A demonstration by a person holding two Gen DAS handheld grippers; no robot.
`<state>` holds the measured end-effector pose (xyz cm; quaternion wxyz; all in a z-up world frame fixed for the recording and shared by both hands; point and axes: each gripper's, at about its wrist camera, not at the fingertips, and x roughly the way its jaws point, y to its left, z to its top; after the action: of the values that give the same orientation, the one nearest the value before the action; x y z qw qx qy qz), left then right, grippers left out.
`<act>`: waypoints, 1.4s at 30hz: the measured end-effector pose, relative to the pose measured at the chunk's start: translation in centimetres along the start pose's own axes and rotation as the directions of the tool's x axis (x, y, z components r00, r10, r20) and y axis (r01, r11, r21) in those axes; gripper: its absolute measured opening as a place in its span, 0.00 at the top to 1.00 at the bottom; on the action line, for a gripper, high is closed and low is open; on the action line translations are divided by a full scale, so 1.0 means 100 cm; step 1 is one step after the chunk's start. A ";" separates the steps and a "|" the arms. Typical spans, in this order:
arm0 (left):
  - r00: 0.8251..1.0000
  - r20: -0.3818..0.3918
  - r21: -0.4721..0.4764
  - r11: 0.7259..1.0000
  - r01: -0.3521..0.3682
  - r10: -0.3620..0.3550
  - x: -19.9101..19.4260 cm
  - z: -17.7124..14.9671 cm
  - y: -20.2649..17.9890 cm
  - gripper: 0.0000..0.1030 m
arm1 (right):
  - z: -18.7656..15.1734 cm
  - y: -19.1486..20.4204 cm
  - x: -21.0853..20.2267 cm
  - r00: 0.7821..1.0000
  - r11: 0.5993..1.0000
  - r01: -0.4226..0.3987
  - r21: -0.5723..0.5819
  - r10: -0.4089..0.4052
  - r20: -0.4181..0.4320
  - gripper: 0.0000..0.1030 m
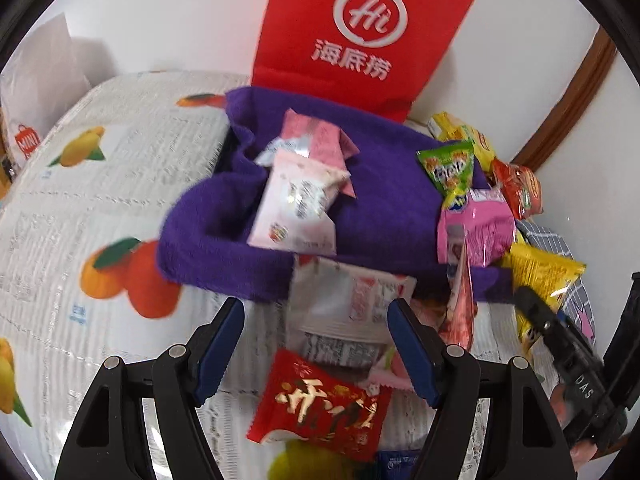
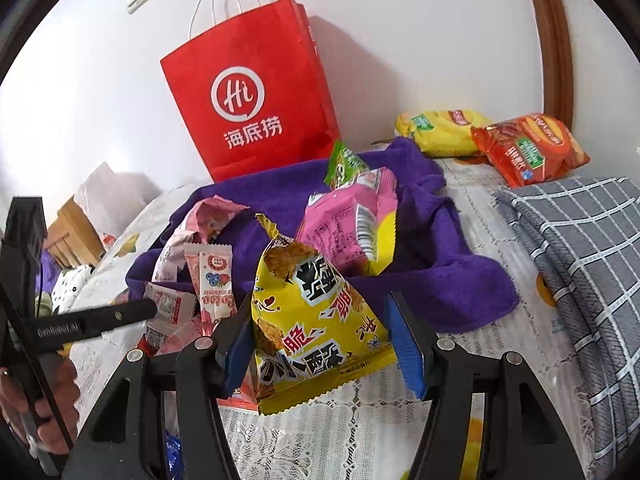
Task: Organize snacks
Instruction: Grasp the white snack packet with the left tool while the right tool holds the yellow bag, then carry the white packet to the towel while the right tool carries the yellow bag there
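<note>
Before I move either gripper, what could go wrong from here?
The yellow snack bag sits between the right gripper fingers, touched only on one side; closing could crush it or let it slip. The left gripper is open over loose packets, so it may catch the white packet along with the red packet. The grippers are close and could collide.
</note>
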<state>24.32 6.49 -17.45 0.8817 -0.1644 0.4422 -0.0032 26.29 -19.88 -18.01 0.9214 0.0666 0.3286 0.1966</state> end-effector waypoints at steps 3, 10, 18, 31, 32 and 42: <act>0.999 -0.041 0.030 0.999 -0.017 0.018 0.012 -0.003 -0.008 0.30 | 0.000 0.001 -0.004 1.000 1.000 -0.010 -0.002 0.010 0.010 0.41; 0.998 -0.036 0.071 0.996 -0.051 0.053 0.025 -0.004 -0.021 0.25 | 0.001 0.003 -0.007 0.999 1.000 -0.022 -0.010 0.023 0.024 0.41; 0.999 0.008 0.066 0.996 -0.053 0.053 0.023 -0.003 -0.017 0.48 | 0.002 -0.001 -0.006 0.999 1.000 -0.022 0.013 0.021 0.027 0.41; 0.998 0.063 -0.018 1.000 0.023 -0.022 -0.023 -0.002 0.010 0.51 | 0.000 0.004 -0.008 0.999 1.000 -0.018 -0.009 0.018 0.046 0.41; 0.998 0.066 -0.012 1.000 0.023 -0.022 -0.026 -0.001 0.010 0.51 | 0.000 0.006 -0.011 0.998 1.000 -0.015 -0.021 0.016 0.062 0.41; 0.994 0.113 0.050 0.999 0.005 -0.010 -0.056 0.016 0.000 0.51 | 0.029 0.015 -0.035 0.990 0.994 -0.102 0.028 0.099 0.098 0.41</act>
<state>22.19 7.76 -12.19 0.9092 -0.1438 0.3907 -0.0081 25.15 -19.88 -13.32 0.9238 0.1077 0.2832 0.2341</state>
